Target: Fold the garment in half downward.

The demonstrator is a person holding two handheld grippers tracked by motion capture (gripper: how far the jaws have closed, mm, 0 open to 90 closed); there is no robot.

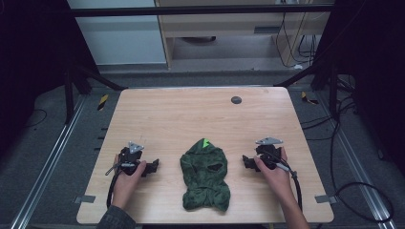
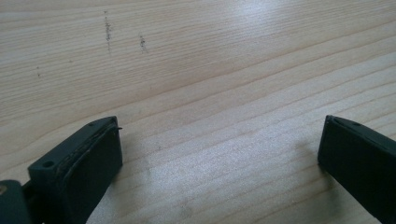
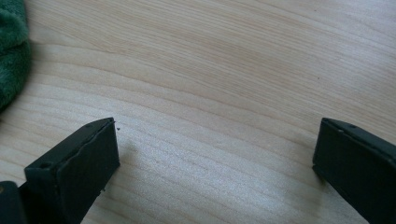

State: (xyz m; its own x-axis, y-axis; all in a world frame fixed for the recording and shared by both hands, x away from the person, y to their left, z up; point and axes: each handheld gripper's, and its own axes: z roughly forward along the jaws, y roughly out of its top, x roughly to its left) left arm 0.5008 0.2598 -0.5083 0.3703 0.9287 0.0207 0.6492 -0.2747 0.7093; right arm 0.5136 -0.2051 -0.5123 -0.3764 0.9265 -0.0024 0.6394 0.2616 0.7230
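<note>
A dark green fuzzy garment (image 1: pixel 204 174) with a bright green tag at its top lies crumpled on the wooden table (image 1: pixel 191 114), near the front edge between the two hands. My left gripper (image 1: pixel 154 167) rests on the table to the garment's left, jaws pointing at it. In the left gripper view the left gripper (image 2: pixel 219 140) stands wide open over bare wood. My right gripper (image 1: pixel 246 162) rests to the garment's right. It (image 3: pixel 215 137) is also wide open with nothing between its jaws. An edge of the green garment (image 3: pixel 11 51) shows at the upper left there.
A small dark round disc (image 1: pixel 236 100) sits in the table top near the far edge. Cables (image 1: pixel 353 191) trail over the floor at the right. Black frame legs stand at the table's far corners.
</note>
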